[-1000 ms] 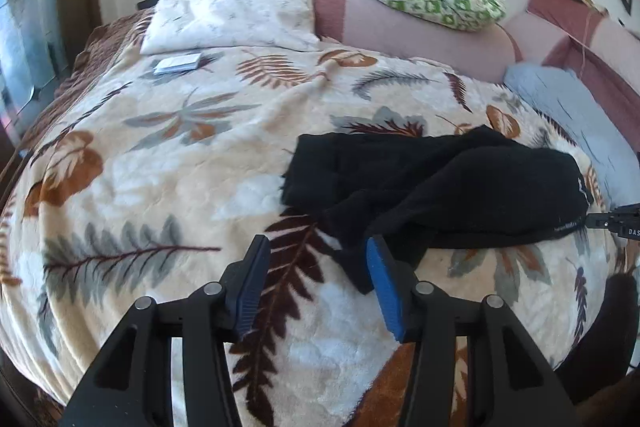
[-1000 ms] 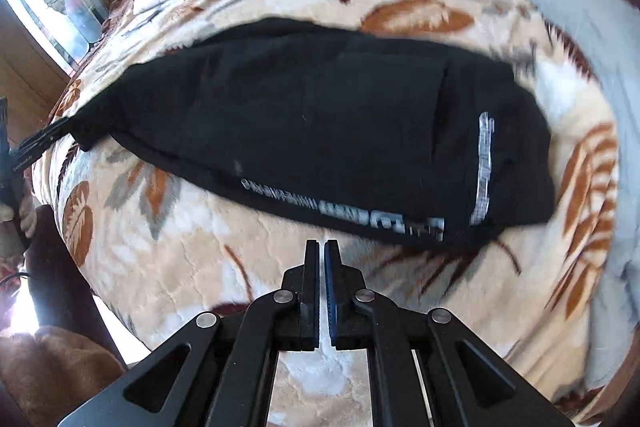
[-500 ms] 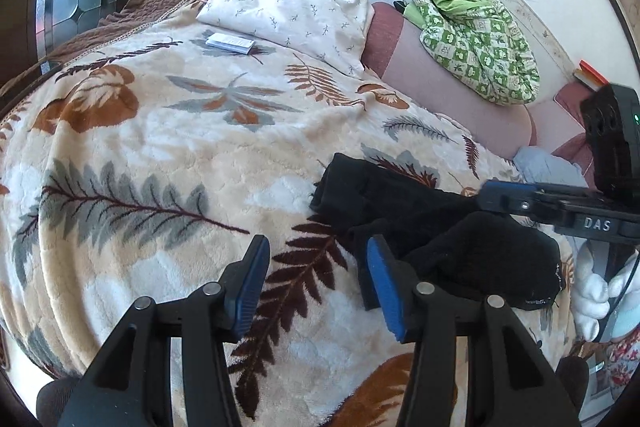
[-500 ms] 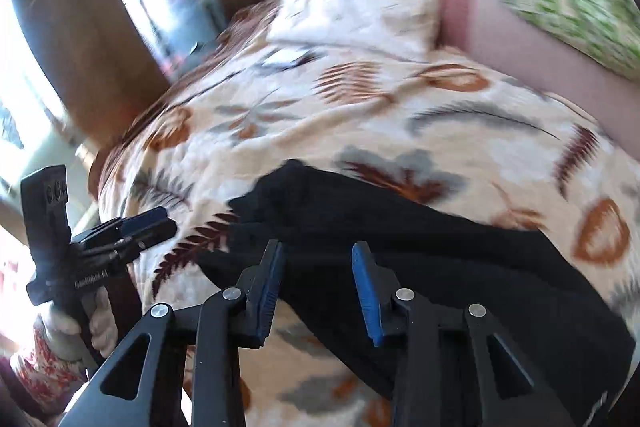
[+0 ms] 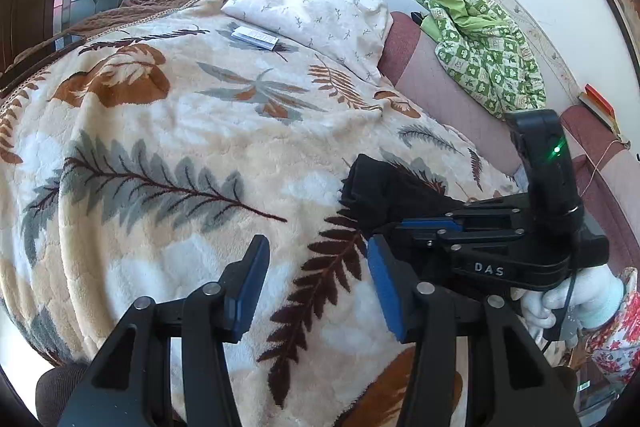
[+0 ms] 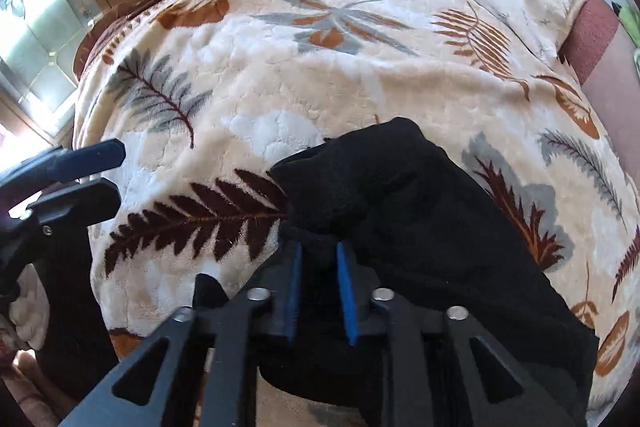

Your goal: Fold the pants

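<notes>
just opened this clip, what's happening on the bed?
A person with a handheld gripper in each hand is folding black pants on a leaf-print blanket. The right gripper is closing its jaws on a bunched edge of the fabric, which sits between its blue pads. The left gripper hangs open over bare blanket beside it, holding nothing. The pants lie partly doubled over, not yet a neat fold.
</notes>
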